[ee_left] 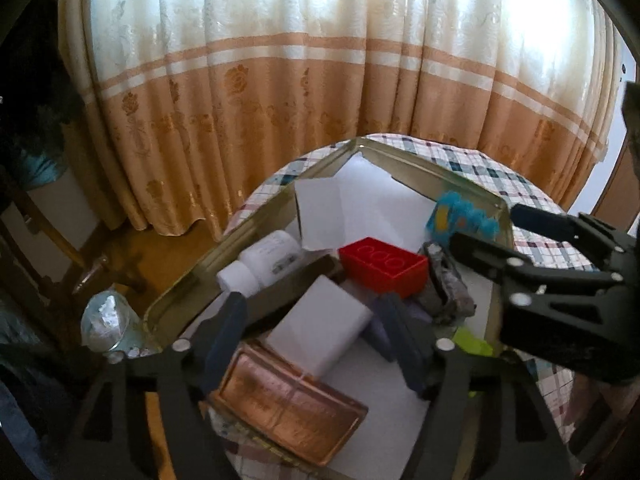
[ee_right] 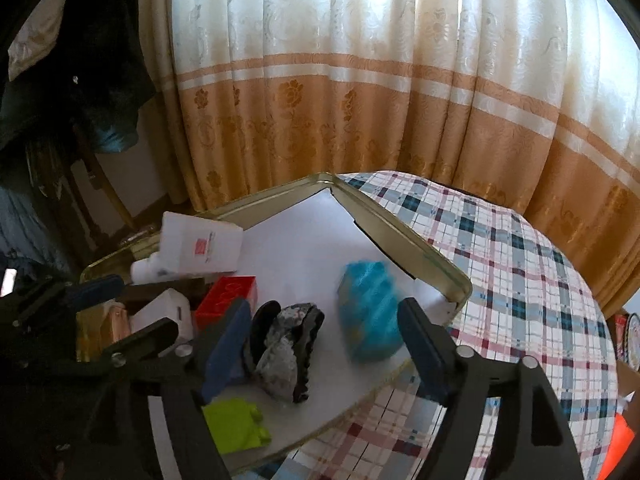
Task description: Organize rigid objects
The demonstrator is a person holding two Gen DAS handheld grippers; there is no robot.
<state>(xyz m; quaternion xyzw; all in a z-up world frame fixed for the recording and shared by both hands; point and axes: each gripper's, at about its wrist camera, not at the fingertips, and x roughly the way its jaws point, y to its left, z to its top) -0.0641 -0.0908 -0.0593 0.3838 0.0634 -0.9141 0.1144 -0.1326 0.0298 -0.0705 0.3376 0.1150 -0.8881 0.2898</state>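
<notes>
A gold metal tin (ee_left: 188, 276) (ee_right: 424, 252) with a white lining lies on the checked table. Inside are a white bottle (ee_left: 266, 260) (ee_right: 196, 248), a red brick (ee_left: 384, 266) (ee_right: 226, 294), a white block (ee_left: 320, 326), a copper tin (ee_left: 290, 406), a grey-black hair clip (ee_left: 446, 280) (ee_right: 286, 354), a blurred blue toy (ee_left: 460, 216) (ee_right: 368, 316) and a lime piece (ee_right: 236, 426). My left gripper (ee_left: 316, 324) is open around the white block. My right gripper (ee_right: 324, 340) (ee_left: 492, 228) is open; the blue toy sits between its fingers, apart from them.
A checked cloth (ee_right: 520, 280) covers the round table. A clear bag (ee_left: 104, 320) hangs at the tin's left edge. Curtains (ee_left: 280, 80) hang behind. A wooden chair (ee_left: 52, 240) stands on the left. Orange items (ee_right: 624, 440) lie at the far right.
</notes>
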